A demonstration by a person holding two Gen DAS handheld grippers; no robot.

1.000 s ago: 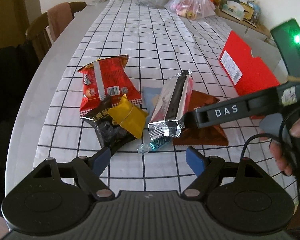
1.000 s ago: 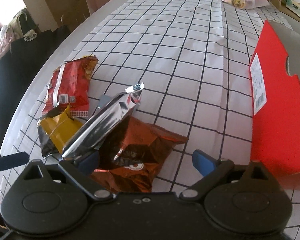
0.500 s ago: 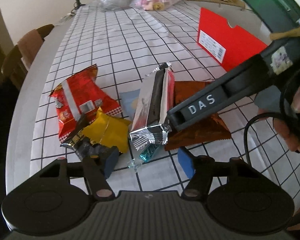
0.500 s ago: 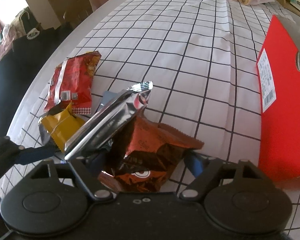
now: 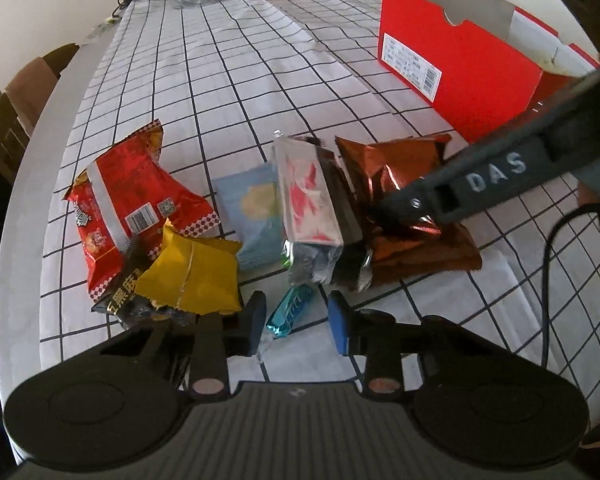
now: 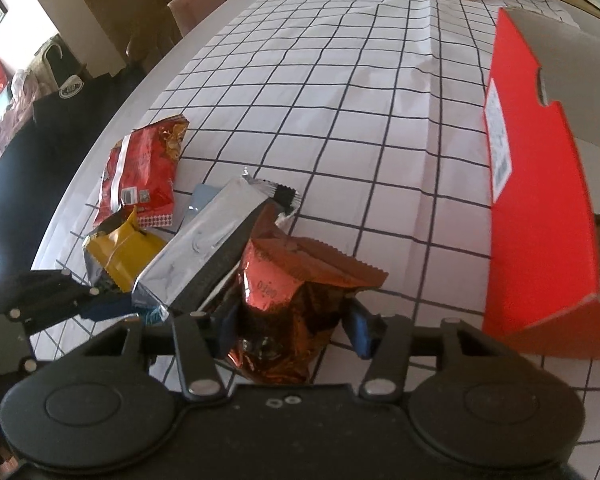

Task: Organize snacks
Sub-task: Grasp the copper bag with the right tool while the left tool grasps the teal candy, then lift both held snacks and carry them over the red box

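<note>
Both grippers dropped closer since before: my left gripper [image 5: 296, 322] closing around teal candy [image 5: 288, 312], untouched; right gripper [image 6: 294, 326] closing, squeezing copper bag [image 6: 296, 300].

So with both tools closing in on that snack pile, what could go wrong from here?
1. The right tool is closing around the copper-brown bag, and the silver packet leans on that bag, so lifting may topple it.
2. The left tool is closing on the small teal candy; its slick, thin wrapper could slip out.
3. The tools work close together and might collide.
</note>
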